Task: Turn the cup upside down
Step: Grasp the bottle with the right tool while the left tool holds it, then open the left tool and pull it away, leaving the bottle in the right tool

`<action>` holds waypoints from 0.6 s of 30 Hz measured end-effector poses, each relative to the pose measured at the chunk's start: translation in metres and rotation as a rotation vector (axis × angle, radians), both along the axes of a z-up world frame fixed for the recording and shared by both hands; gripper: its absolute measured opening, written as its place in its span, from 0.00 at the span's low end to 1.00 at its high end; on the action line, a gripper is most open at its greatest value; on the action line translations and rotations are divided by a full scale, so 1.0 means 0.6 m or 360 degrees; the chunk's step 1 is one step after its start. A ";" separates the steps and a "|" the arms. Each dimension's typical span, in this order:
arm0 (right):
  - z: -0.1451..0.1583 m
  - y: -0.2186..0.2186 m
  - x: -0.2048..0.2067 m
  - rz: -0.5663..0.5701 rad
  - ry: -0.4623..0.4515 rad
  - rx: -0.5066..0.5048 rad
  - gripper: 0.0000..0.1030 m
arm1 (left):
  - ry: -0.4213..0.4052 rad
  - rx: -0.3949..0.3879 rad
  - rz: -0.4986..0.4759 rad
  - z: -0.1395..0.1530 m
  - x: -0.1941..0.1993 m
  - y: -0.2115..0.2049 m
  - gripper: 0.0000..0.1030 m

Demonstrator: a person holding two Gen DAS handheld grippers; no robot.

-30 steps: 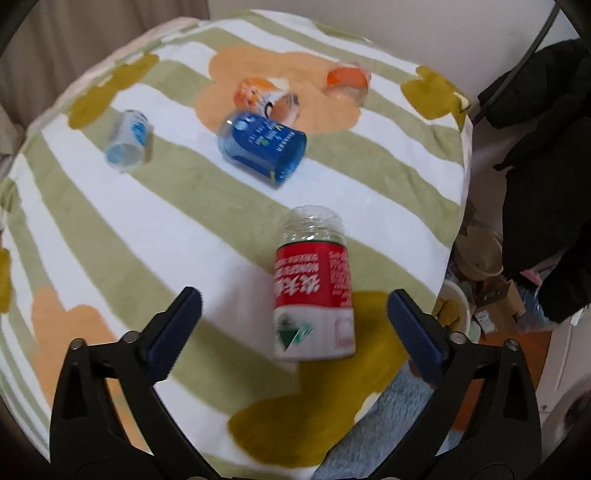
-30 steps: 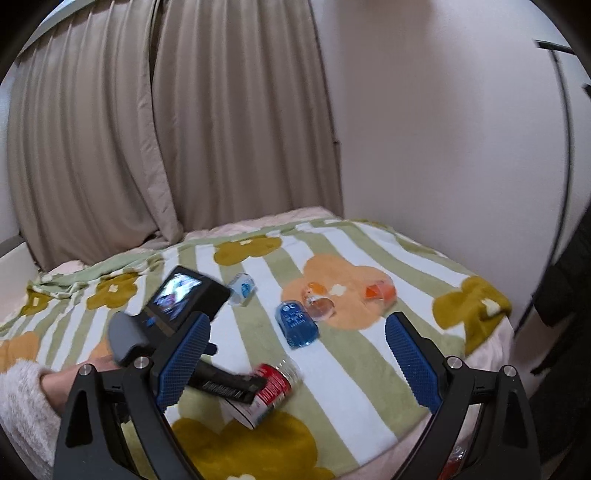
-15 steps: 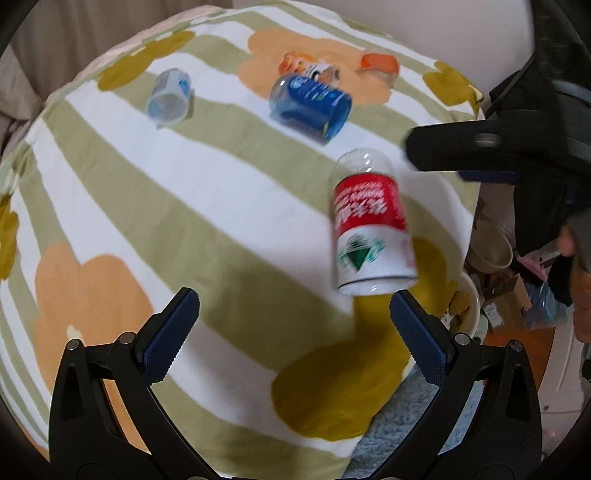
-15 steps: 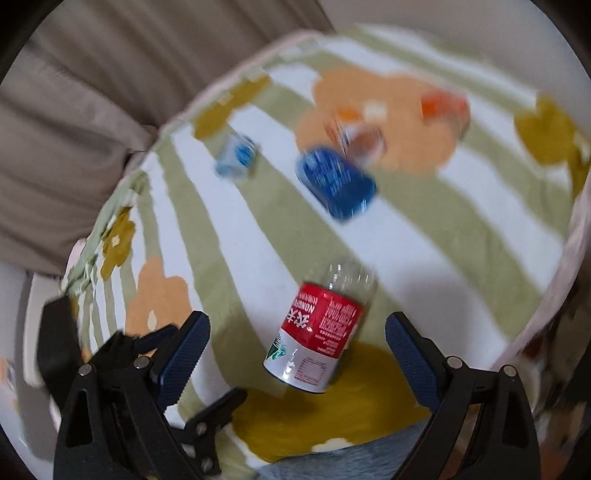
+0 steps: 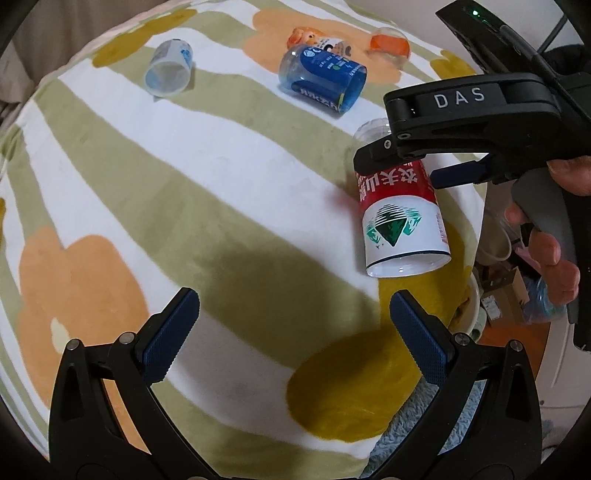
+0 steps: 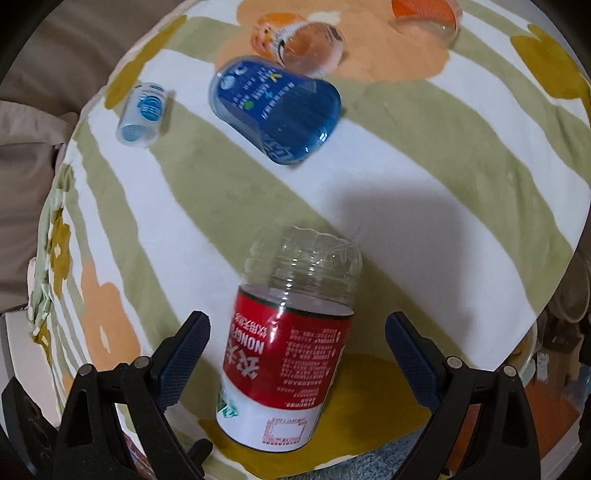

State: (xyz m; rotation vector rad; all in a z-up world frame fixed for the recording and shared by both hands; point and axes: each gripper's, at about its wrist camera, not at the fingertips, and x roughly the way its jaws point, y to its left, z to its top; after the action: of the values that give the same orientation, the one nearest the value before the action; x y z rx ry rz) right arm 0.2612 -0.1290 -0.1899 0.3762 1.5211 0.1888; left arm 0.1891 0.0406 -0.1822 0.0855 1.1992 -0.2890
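A cut-bottle cup with a red and white label (image 6: 286, 354) lies on its side on the striped blanket, open end toward me; it also shows in the left wrist view (image 5: 400, 214). My right gripper (image 6: 295, 350) is open, its jaws on either side of the cup's labelled body, not touching it. In the left wrist view the right gripper (image 5: 443, 147) reaches in from the right over the cup's clear base. My left gripper (image 5: 291, 328) is open and empty, held back over the blanket to the cup's lower left.
A blue cup (image 6: 275, 114), an orange-labelled cup (image 6: 295, 40), an orange-banded cup (image 6: 424, 14) and a small clear cup with a blue label (image 6: 142, 114) lie farther back on the blanket. The bed edge (image 5: 476, 229) drops off right of the red cup.
My right gripper has come down close to the red-labelled cup, which now sits between its open jaws. My left gripper has drawn back and to the left.
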 end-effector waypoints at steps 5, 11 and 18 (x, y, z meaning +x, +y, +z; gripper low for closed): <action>-0.009 -0.002 -0.001 -0.0020 0.0045 0.0032 0.80 | 0.0018 -0.0010 -0.0006 -0.009 0.003 -0.002 1.00; -0.028 0.001 0.002 -0.0040 0.0076 0.0069 0.68 | 0.0028 -0.0010 -0.0012 -0.012 0.003 -0.004 1.00; -0.012 0.003 -0.002 -0.0020 -0.0042 0.0056 0.58 | 0.0034 -0.0011 0.0003 -0.015 0.004 -0.001 1.00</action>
State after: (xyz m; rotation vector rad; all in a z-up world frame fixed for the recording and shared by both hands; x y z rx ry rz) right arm 0.2599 -0.1273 -0.1968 0.4097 1.4906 0.2102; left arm 0.1915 0.0403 -0.1912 0.0757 1.2196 -0.2931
